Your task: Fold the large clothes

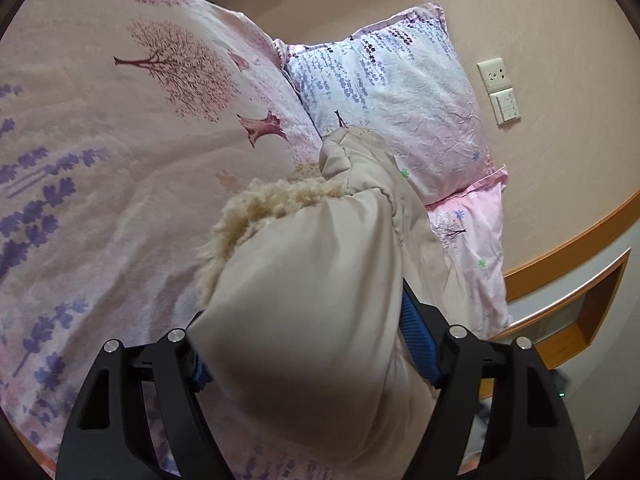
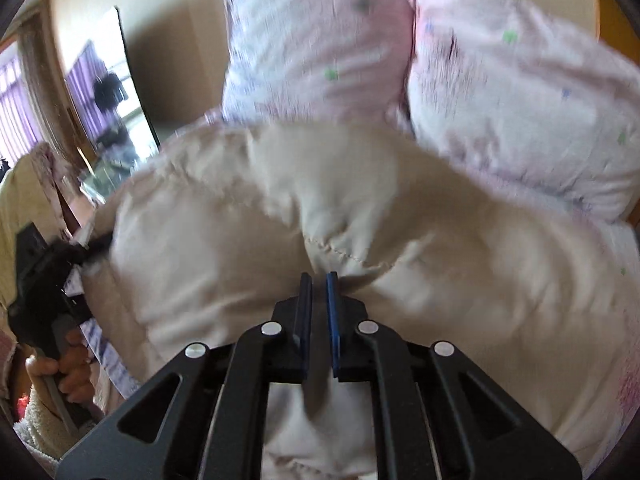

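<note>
Beige padded coat with fleece lining hangs bunched above the floral bedspread, grasped by both the left gripper and right gripper. Step judged: carrying a fold. Next: lay flat, smooth.

Soft, even daylight, no glare; brightest at the window on the right wrist view's left edge. That view has heavy motion blur on pillows; left view sharp. Both w/ fisheye bending, dark corners.
</note>
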The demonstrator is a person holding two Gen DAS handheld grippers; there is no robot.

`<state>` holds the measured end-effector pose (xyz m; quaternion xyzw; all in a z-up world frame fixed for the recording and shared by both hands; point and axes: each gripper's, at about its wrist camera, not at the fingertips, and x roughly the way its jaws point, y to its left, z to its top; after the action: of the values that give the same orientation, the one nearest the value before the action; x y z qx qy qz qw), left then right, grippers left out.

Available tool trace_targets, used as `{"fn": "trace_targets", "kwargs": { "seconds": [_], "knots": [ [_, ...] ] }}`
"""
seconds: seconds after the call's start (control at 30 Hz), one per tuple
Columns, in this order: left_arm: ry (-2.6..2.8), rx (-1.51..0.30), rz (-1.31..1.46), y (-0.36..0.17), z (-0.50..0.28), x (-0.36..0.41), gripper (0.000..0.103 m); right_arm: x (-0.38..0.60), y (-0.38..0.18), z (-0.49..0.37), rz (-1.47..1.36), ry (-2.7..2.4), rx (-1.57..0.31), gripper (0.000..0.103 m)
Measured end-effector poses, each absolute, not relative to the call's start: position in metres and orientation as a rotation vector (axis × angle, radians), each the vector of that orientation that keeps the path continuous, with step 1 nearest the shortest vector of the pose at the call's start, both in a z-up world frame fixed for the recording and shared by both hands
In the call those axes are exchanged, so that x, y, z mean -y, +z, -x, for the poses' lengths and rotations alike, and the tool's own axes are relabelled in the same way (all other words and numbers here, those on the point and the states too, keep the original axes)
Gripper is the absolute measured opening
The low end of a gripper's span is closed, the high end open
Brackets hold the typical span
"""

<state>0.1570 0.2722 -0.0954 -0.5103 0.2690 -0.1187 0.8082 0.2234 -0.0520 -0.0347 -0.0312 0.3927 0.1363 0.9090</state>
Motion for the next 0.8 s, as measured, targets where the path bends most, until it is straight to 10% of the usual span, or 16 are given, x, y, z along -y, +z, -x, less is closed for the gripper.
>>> {"fn": "trace_targets", "kwargs": {
  "seconds": [0.8],
  "knots": [
    [-0.331,-0.470,0.845,-0.039,-0.173,-0.241,0.077,0.063,-0.030,-0.260,-0.037,0.231,-0.907,0.011]
  ]
}}
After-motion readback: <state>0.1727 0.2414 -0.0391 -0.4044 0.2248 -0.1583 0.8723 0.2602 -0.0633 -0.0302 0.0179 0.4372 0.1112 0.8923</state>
